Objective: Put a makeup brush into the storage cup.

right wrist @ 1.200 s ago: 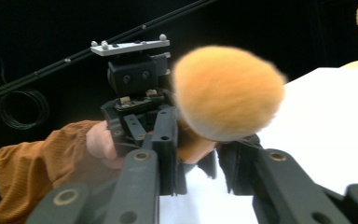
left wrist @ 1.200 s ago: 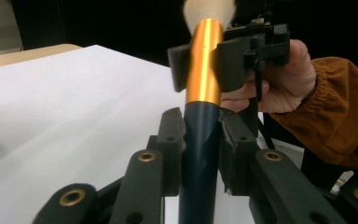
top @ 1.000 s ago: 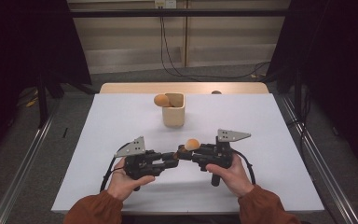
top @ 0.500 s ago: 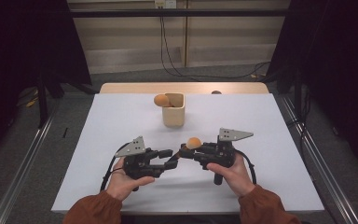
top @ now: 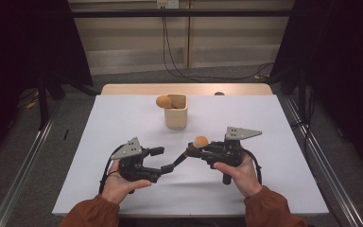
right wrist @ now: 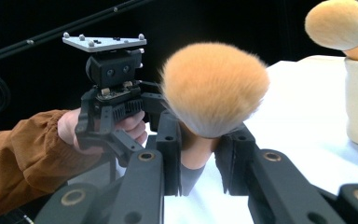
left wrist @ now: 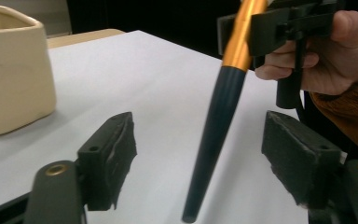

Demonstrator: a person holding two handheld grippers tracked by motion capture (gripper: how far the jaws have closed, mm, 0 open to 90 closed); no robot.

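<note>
Fluffy-bristled brush (right wrist: 214,93), glossy ceramic cup (left wrist: 14,70), matt tabletop (top: 123,118)

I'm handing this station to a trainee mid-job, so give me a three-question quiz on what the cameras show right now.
1. True or false: the left tool is clamped on the handle of the makeup brush.
2. Which tool grips the brush just below its bristles? A) left B) right C) neither
3. What pokes out of the cream cup at the far side of the table?

Key
1. False: its jaws have just been opening and stand apart from the dark handle between them.
2. B: the right tool.
3. The second brush, bristles up.
</note>
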